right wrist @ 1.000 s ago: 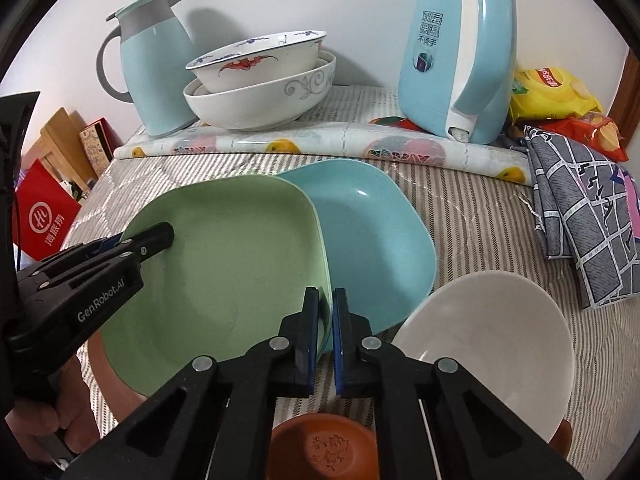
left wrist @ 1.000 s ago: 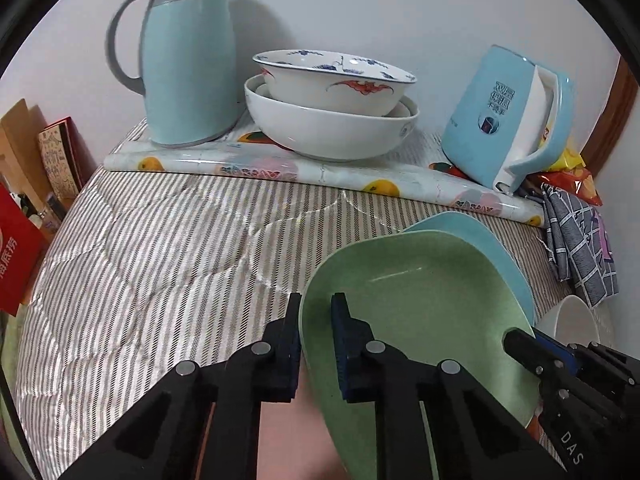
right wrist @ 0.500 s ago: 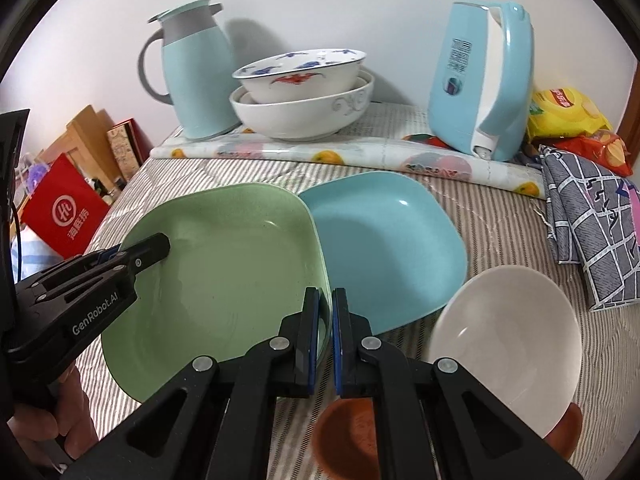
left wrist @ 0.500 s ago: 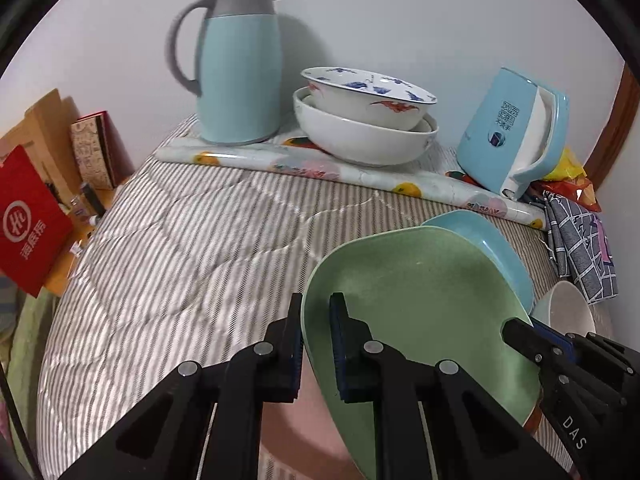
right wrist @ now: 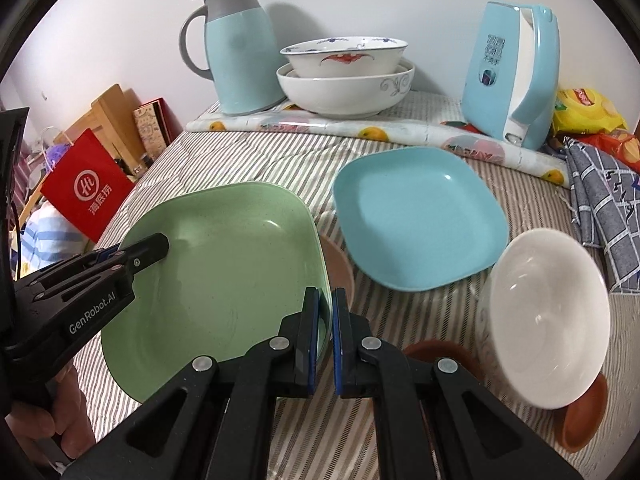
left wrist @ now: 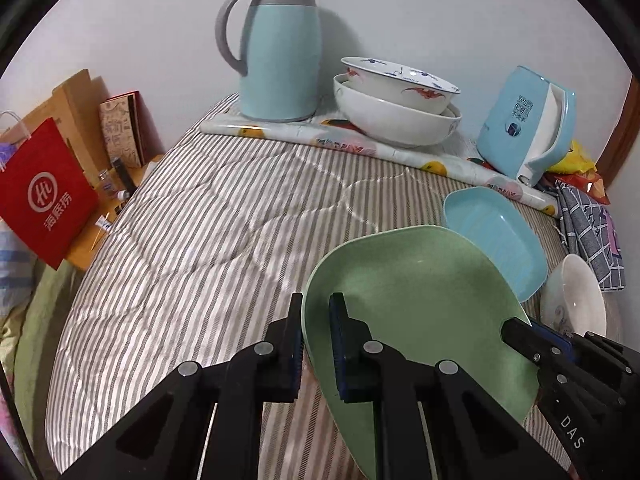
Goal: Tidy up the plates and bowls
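Green plate (right wrist: 224, 272) | stiff, light, slick-glazed, I judged; my left tool (left wrist: 316, 344) gripped its 9 o'clock rim; right tool (right wrist: 326, 340) pinched 3 o'clock rim

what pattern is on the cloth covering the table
Grey and white stripes on the cloth, with faint quilted stitching; it shows best in the left wrist view.

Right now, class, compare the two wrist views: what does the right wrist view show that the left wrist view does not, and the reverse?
Only the right wrist view shows the brown dishes under the white bowl and a hand holding the left gripper.

Only the left wrist view shows the left gripper's fingers clamping the green plate's rim.

Both show the green plate held at opposite edges, with the right gripper clamped too, the blue plate, stacked bowls, jug and kettle.
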The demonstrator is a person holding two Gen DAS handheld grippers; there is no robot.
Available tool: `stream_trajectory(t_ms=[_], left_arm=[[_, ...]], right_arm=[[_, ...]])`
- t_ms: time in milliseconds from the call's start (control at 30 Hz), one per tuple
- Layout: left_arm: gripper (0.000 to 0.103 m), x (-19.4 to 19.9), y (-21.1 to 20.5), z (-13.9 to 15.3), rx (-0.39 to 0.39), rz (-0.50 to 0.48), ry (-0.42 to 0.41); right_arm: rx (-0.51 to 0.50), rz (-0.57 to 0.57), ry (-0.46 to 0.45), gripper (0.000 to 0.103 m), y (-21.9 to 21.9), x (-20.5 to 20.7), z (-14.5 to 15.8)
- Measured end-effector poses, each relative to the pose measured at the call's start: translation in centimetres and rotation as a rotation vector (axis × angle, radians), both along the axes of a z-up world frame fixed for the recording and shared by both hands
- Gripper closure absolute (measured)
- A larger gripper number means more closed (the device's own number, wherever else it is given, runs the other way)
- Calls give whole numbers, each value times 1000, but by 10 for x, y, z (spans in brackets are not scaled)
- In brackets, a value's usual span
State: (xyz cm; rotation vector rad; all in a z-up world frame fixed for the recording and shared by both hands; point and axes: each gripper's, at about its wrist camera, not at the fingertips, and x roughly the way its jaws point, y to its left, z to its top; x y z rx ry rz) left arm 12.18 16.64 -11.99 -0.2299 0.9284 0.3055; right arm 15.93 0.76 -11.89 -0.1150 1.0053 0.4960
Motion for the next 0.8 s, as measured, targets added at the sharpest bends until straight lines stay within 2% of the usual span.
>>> stream_trajectory(t_ms=[400, 800], left_arm=[[91, -2, 3, -14, 2, 24, 40], [91, 7, 6, -24, -10, 17, 46]], right_arm=[[-26, 37, 23, 97, 7, 4, -16], [-70, 59, 21, 94, 16, 23, -28]])
